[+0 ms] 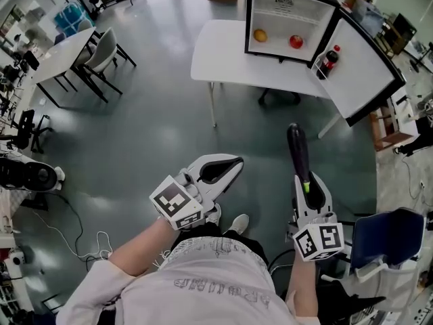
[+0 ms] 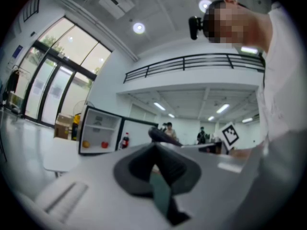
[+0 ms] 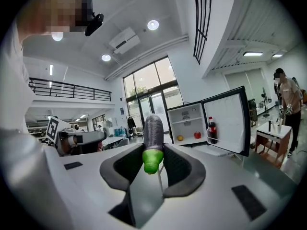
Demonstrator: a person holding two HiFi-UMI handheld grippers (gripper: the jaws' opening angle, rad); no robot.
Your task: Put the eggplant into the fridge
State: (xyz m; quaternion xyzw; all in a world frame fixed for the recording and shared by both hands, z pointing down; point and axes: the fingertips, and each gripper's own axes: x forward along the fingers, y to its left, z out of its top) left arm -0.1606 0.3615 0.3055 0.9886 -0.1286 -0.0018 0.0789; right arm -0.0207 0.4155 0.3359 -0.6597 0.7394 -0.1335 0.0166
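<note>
Our right gripper [image 3: 154, 150] is clamped on the eggplant [image 3: 153, 128]. Its two dark pads press the green stem end from either side, and the purple body sticks straight out past the jaw tips. In the head view the same right gripper [image 1: 301, 179] points toward the fridge [image 1: 284, 5], and the eggplant [image 1: 298, 151] hangs over the grey floor [image 1: 155, 134], well short of the fridge and outside it.

Our left gripper [image 2: 156, 150] has its jaws together with nothing between them. From above, the left gripper [image 1: 226, 168] is further from the fridge than the eggplant's tip, and it also aims toward the fridge.

The fridge [image 3: 192, 123] stands on a white table [image 1: 223, 53] with its door [image 1: 369, 66] swung wide open. Inside, on the lower level, we see an orange fruit [image 1: 260, 36] and beside it a red fruit [image 1: 296, 42]. The same two show in the right gripper view, the orange fruit [image 3: 180, 138] and the red fruit [image 3: 197, 135]. A dark bottle with a red cap [image 1: 329, 59] stands in the door's rack. The bottle [image 3: 212, 128] is upright there, on the hinge side.

The left gripper view shows the fridge [image 2: 98, 131] small and far off, with the bottle [image 2: 125, 140] in its door.
</note>
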